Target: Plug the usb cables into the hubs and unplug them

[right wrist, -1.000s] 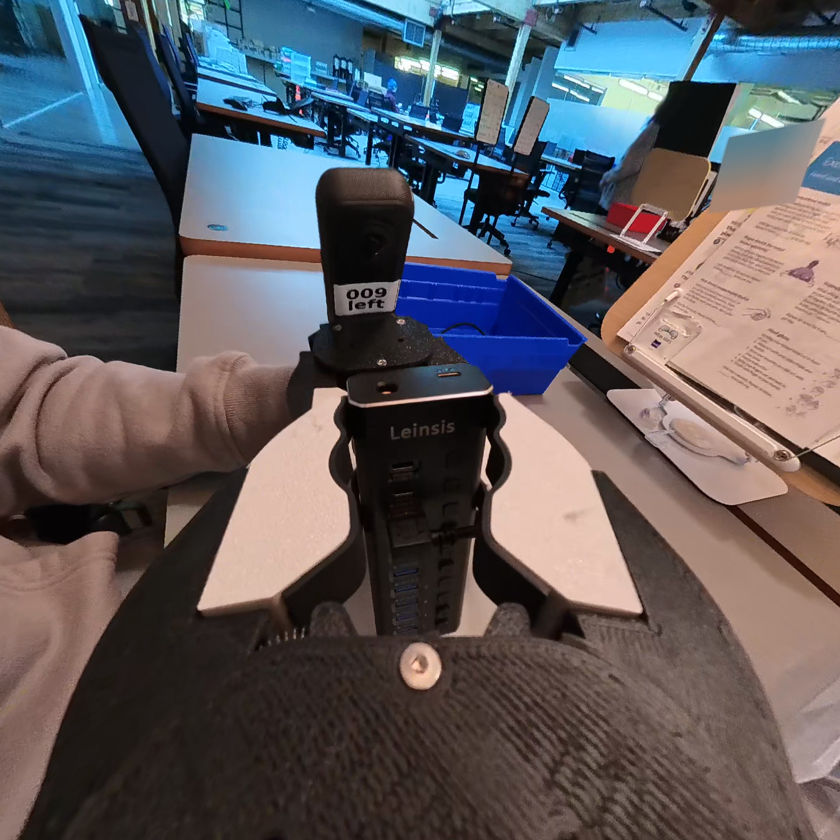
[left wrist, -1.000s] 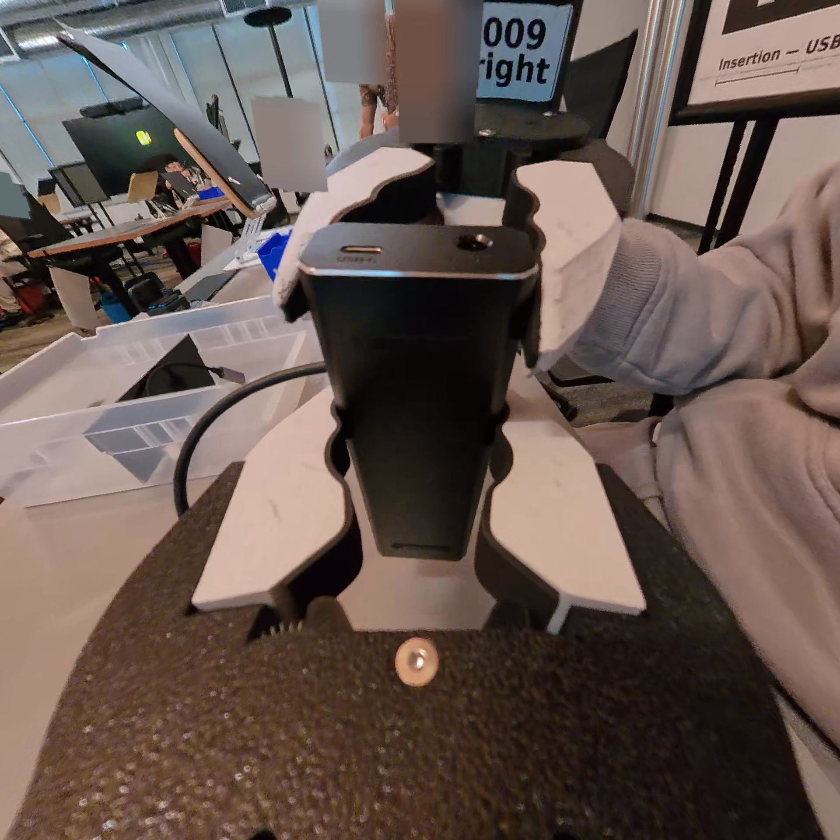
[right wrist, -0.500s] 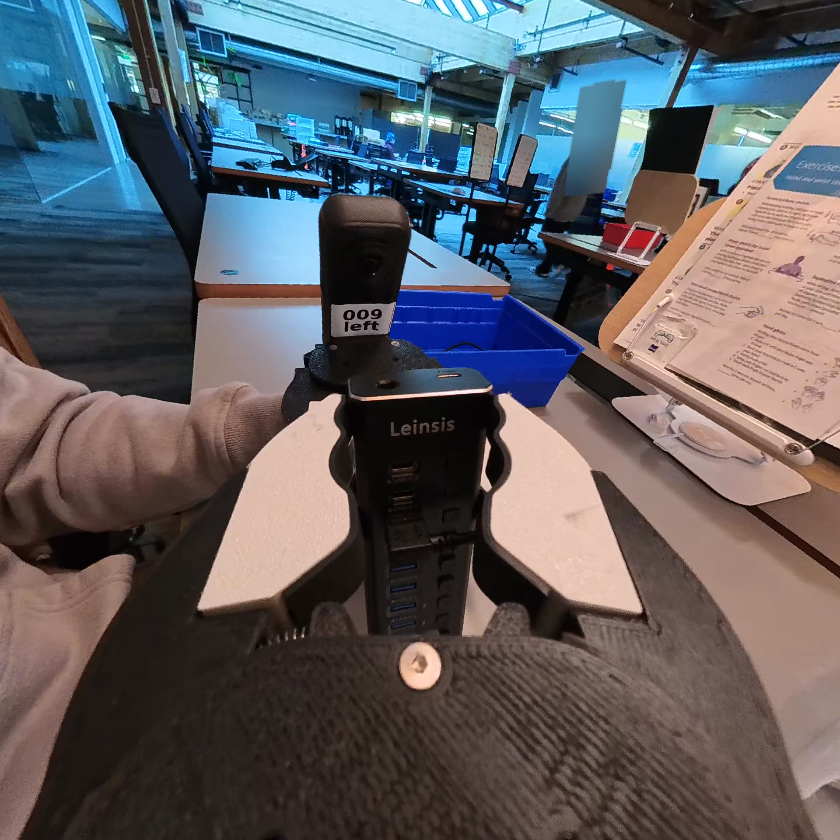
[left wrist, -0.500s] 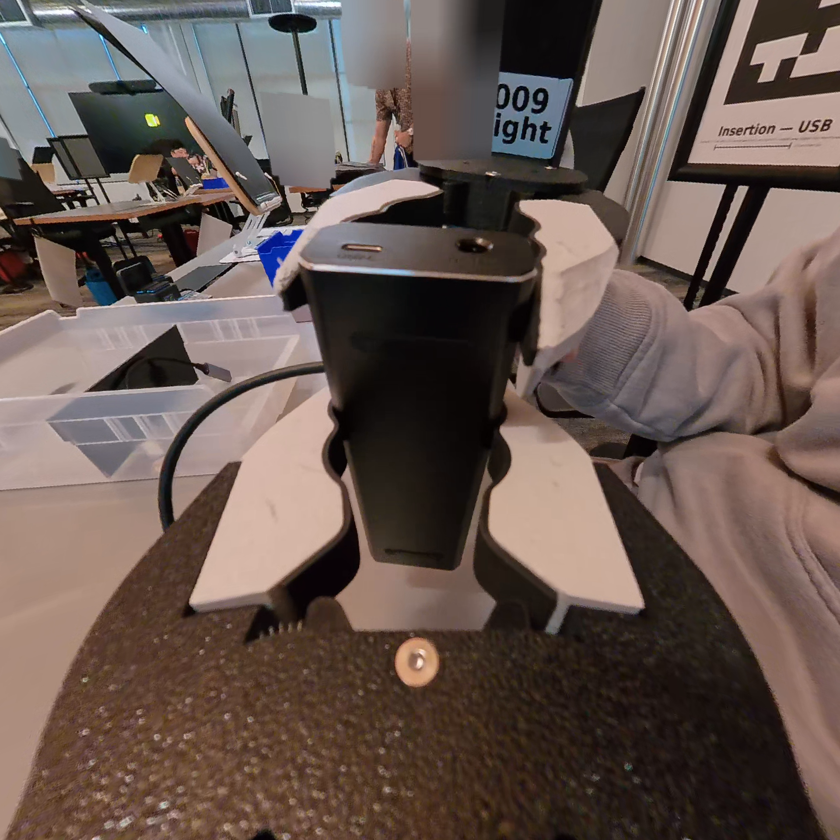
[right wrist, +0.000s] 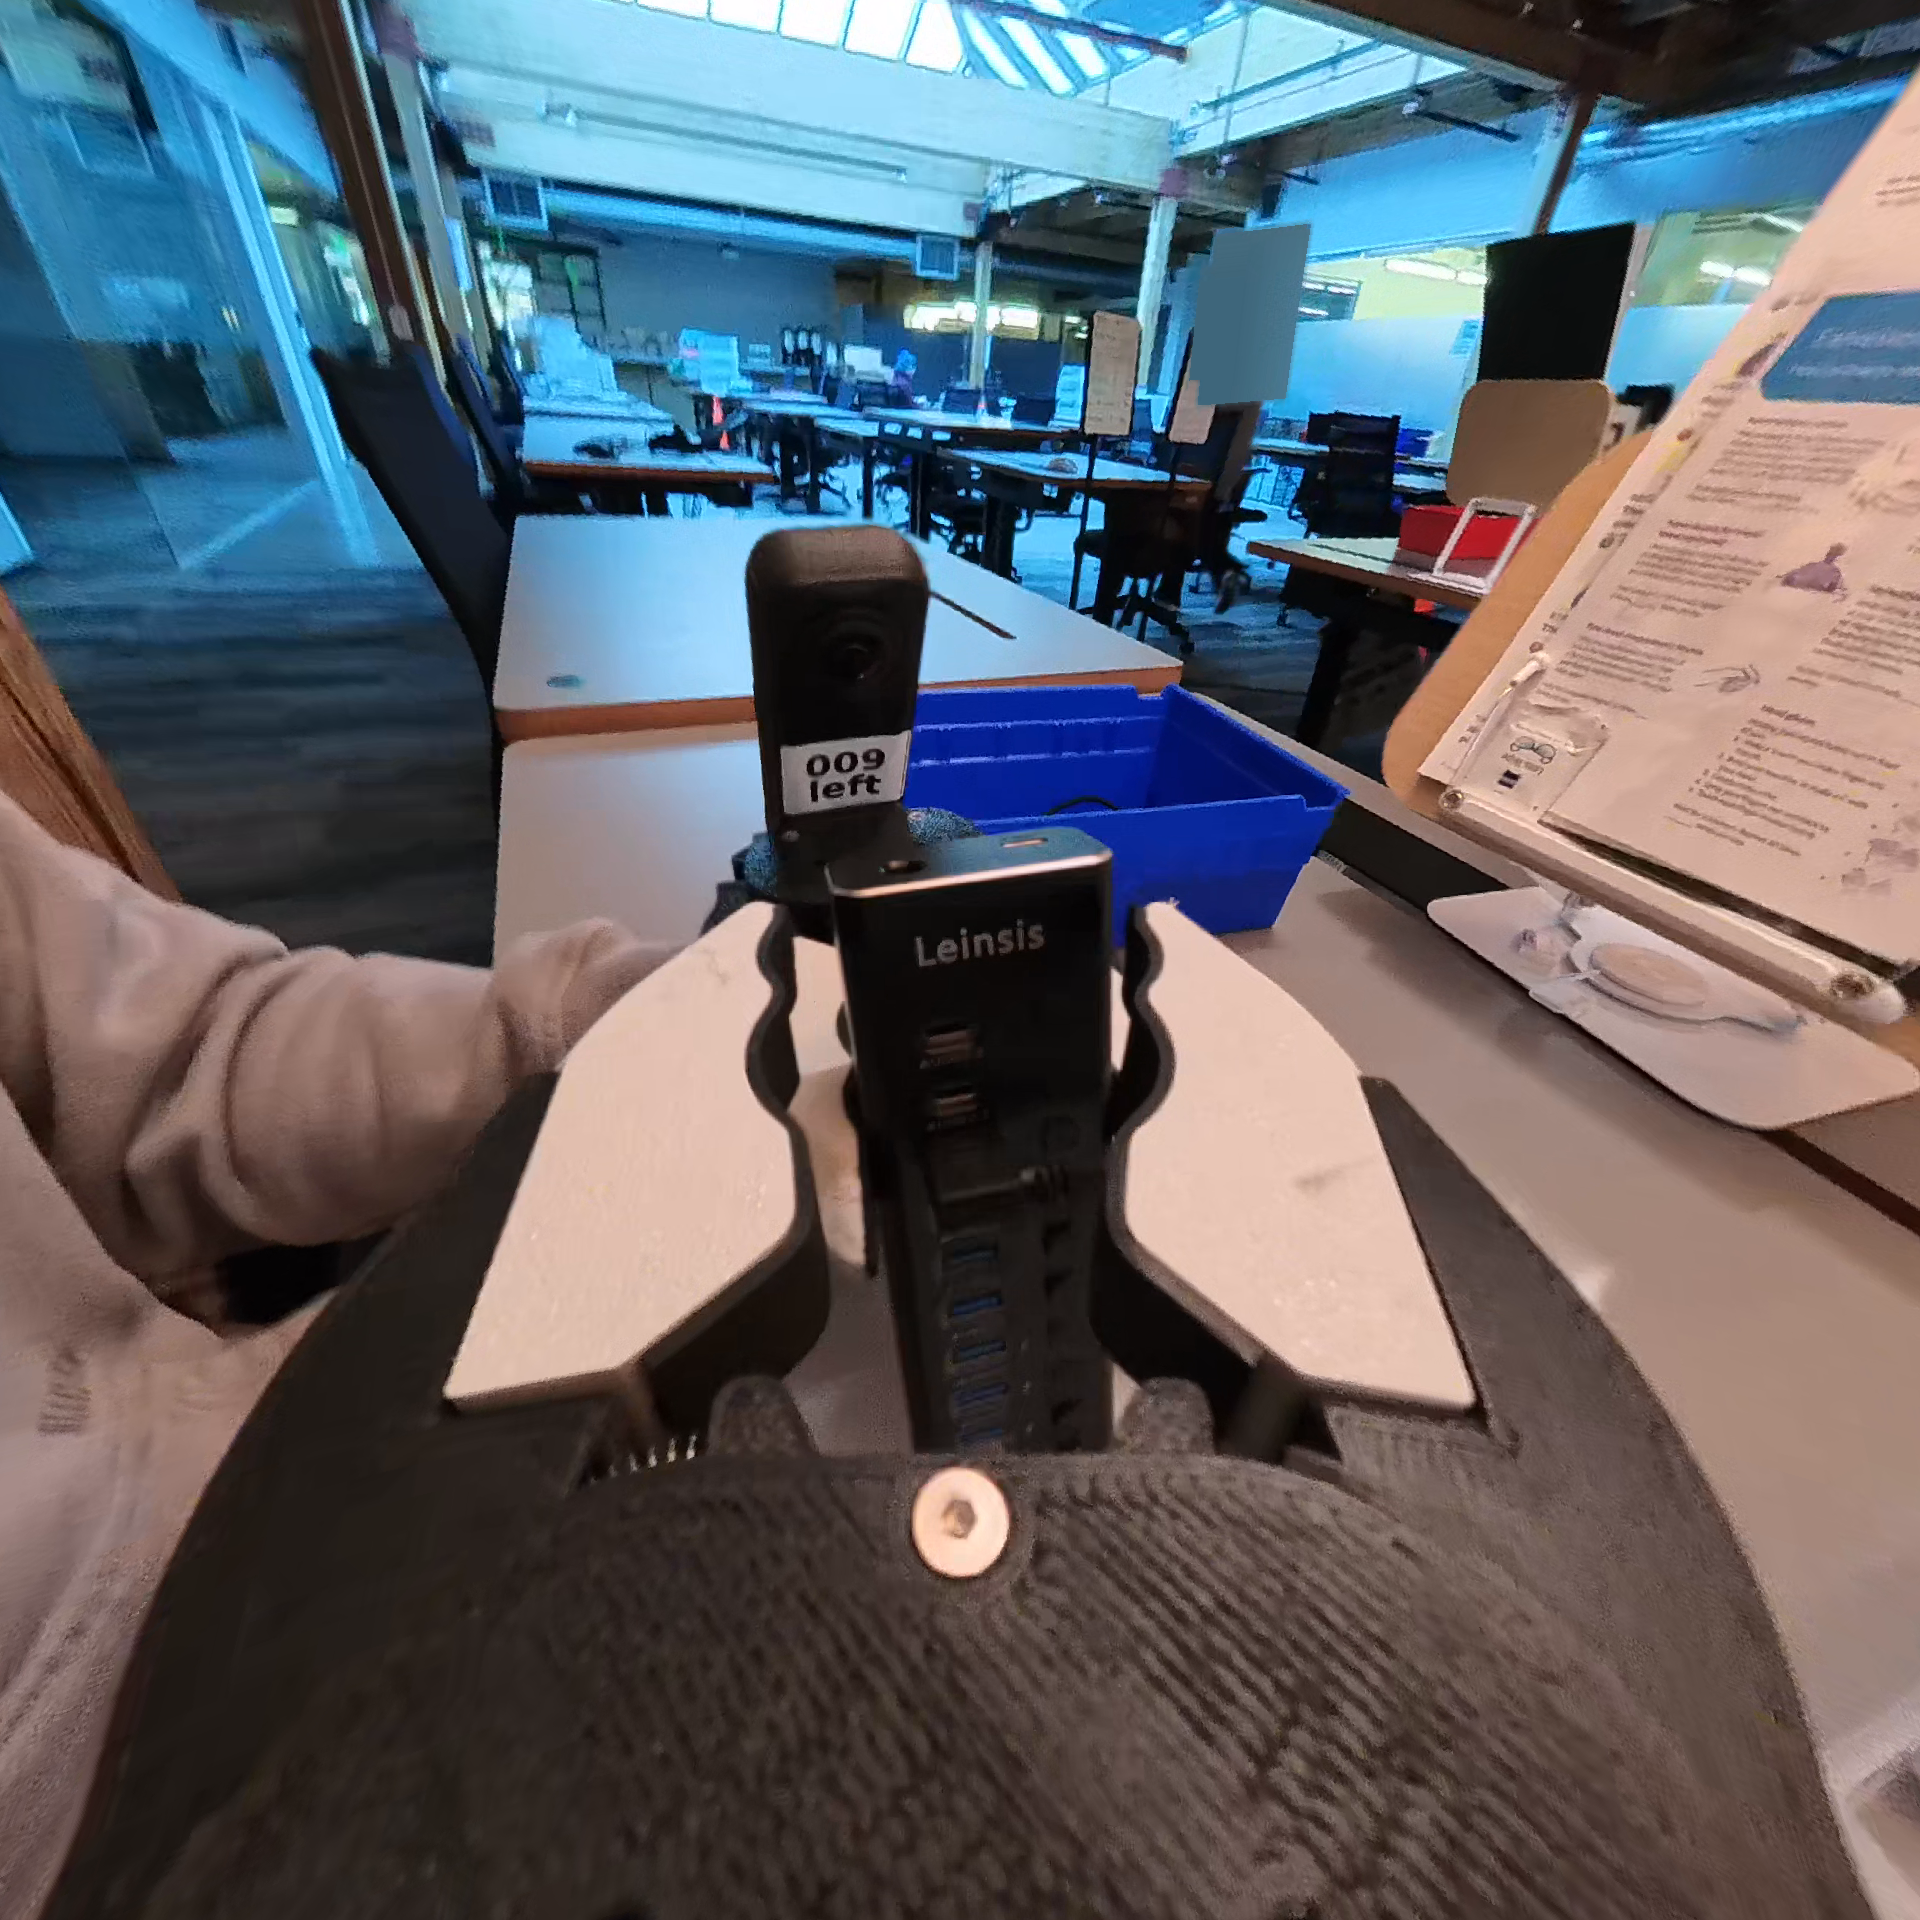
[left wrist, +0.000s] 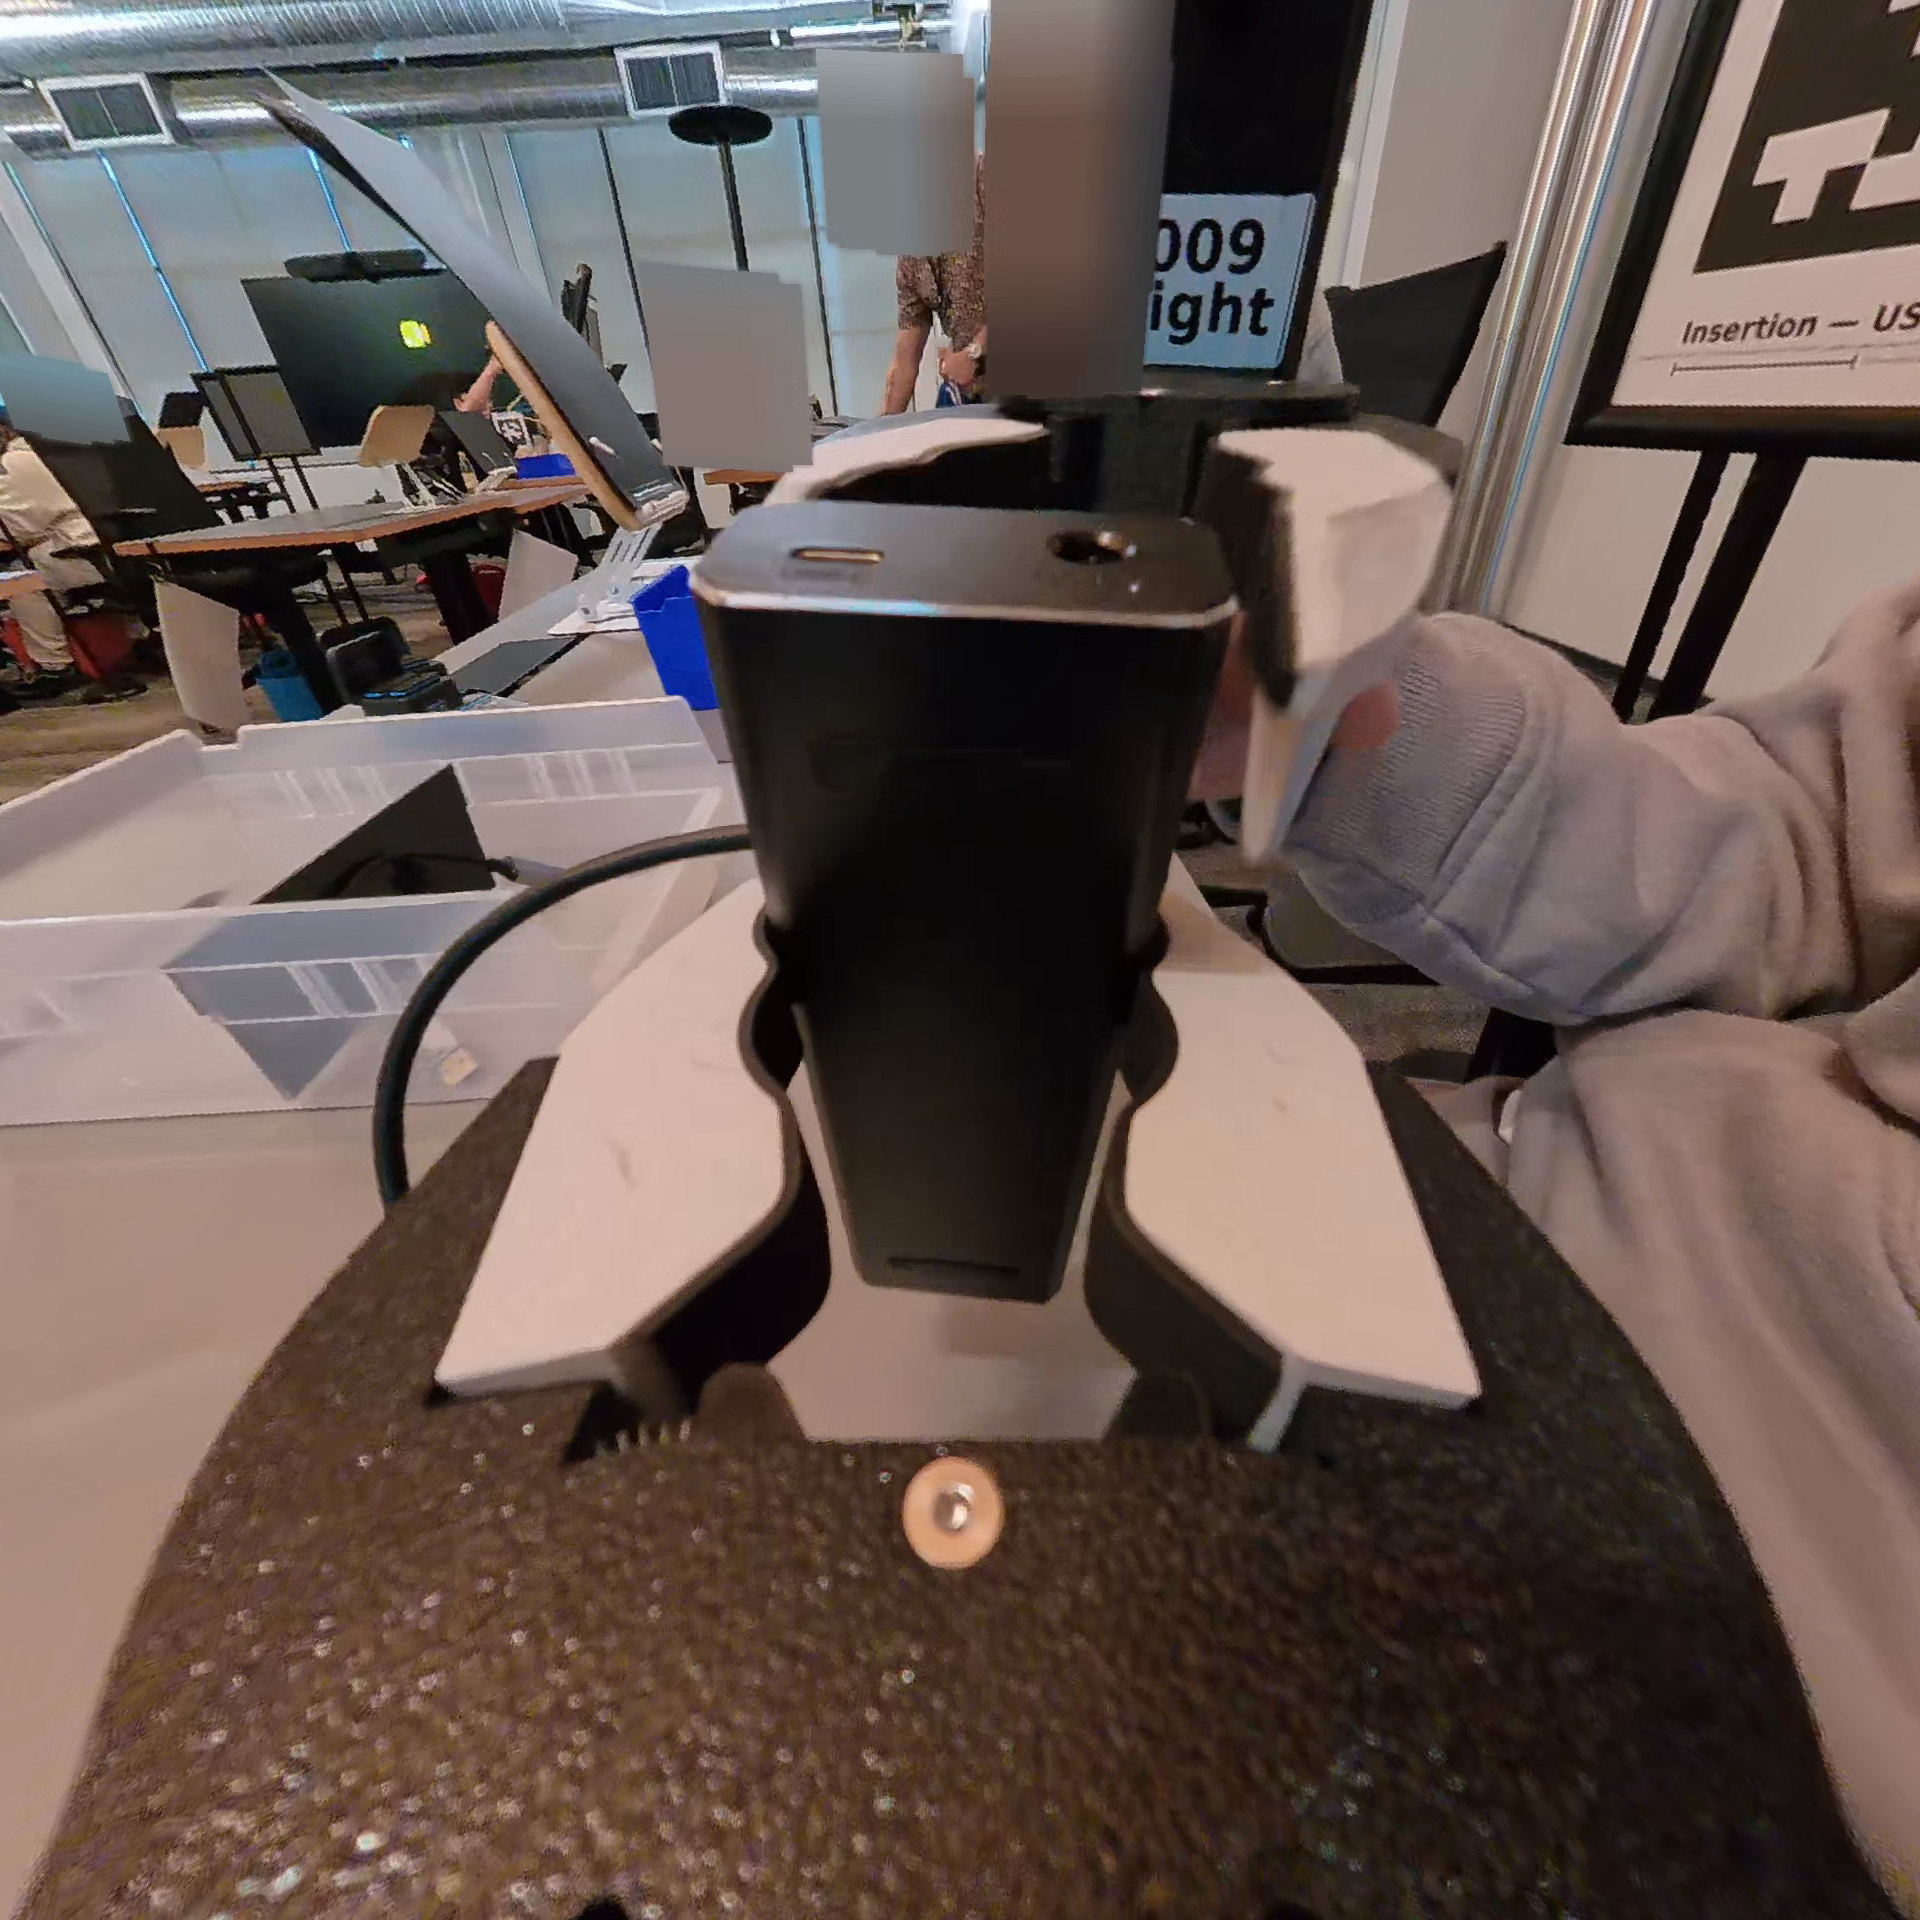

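Note:
A black multi-port USB hub stands upright between both grippers, its port side facing the right wrist view. My left gripper is shut on the hub's lower body, fingers pressed to its sides. My right gripper faces it from the other side with its jaws slightly open around the hub, and a thin gap shows on each side. Its white fingers show behind the hub's top. No cable is plugged into the visible ports. A black USB cable loops at the left.
A clear plastic divided tray stands left on the white table. A blue bin sits behind the hub. A sheet on a tilted stand is at the right. A person's grey sleeves hold the grippers.
The right gripper's jaws have parted from the hub, which they clamped before. The hub now sits a little off-centre in the right wrist view. The left gripper keeps its hold.

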